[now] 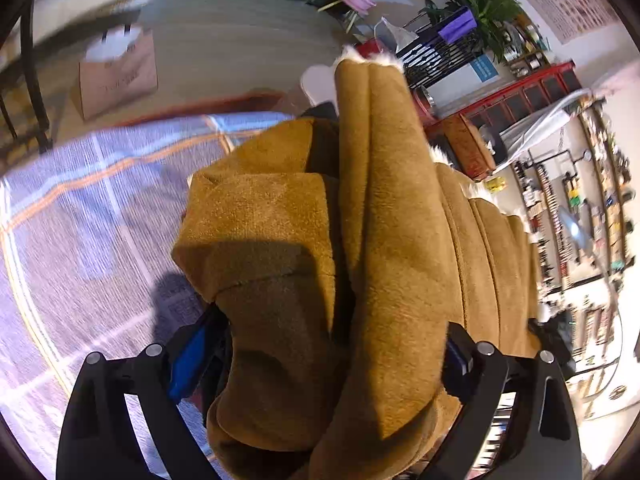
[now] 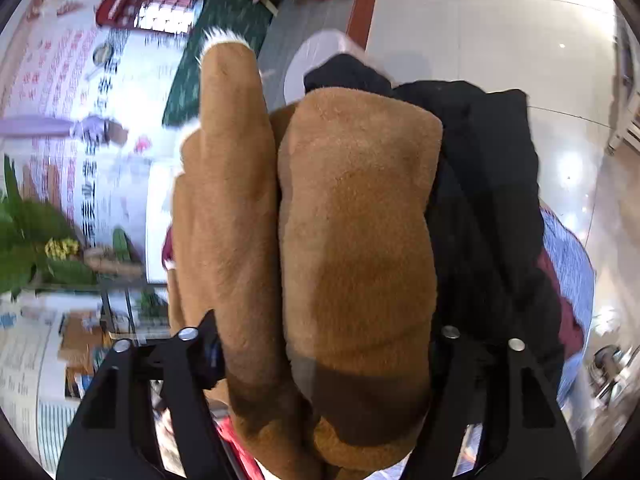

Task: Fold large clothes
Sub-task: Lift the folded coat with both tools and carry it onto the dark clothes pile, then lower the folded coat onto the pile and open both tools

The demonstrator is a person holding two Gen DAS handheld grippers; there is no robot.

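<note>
A thick brown suede coat [image 1: 360, 248] with white fleece trim fills the left wrist view, bunched in several folds above a blue plaid cloth [image 1: 88, 216]. My left gripper [image 1: 324, 360] is shut on a fat bundle of the coat, which hides its fingertips. In the right wrist view the same brown coat [image 2: 320, 240] stands in two thick folds between my fingers. My right gripper [image 2: 324, 352] is shut on it. A black garment [image 2: 480, 168] lies behind the coat on the right.
A cardboard box [image 1: 120, 76] stands on the floor at upper left. Shelves and a red cabinet [image 1: 520, 92] line the right. A dark red garment [image 2: 560, 312] and the plaid cloth [image 2: 572, 264] show at the right. Potted plants [image 2: 28, 248] are on the left.
</note>
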